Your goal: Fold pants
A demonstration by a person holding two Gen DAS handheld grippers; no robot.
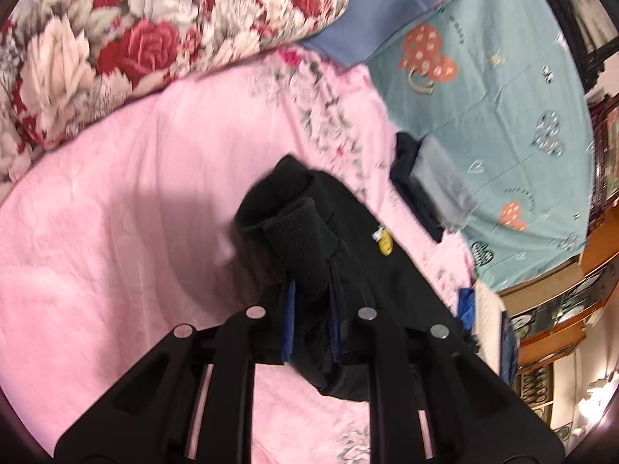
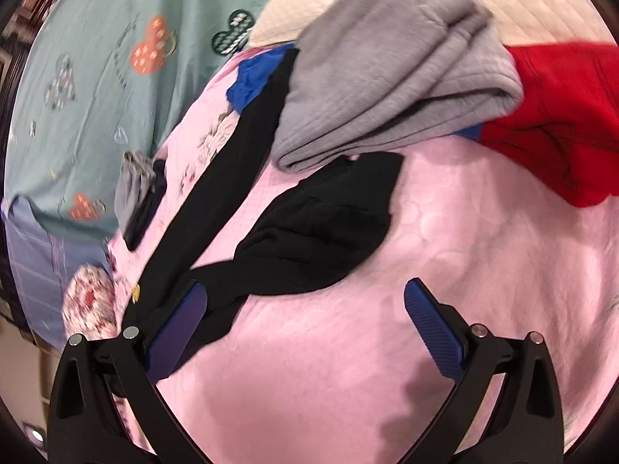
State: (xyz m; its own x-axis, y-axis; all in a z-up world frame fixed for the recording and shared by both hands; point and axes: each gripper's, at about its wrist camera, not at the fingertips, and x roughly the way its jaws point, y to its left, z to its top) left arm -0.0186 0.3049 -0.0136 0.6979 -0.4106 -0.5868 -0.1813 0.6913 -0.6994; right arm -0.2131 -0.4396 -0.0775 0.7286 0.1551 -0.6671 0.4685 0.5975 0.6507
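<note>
Black pants [image 1: 359,255] lie on a pink blanket [image 1: 127,232], with a small yellow tag near the waist. My left gripper [image 1: 312,294] is shut on a ribbed black cuff of the pants, which bunches up between the blue pads and lifts off the bed. In the right wrist view the black pants [image 2: 317,224] stretch from the lower left to the middle, one leg running up toward the grey garment. My right gripper [image 2: 305,309] stands open above the pink blanket [image 2: 445,251]; its left pad lies close over the black cloth, and nothing is between the jaws.
A floral quilt [image 1: 147,38] is rolled up at the back left. A folded dark and grey stack [image 1: 429,185] sits at the blanket's edge on a teal sheet [image 1: 503,89]. A grey garment [image 2: 394,89] and a red one [image 2: 561,116] are piled at the right. Wooden furniture [image 1: 595,255] stands beyond the bed.
</note>
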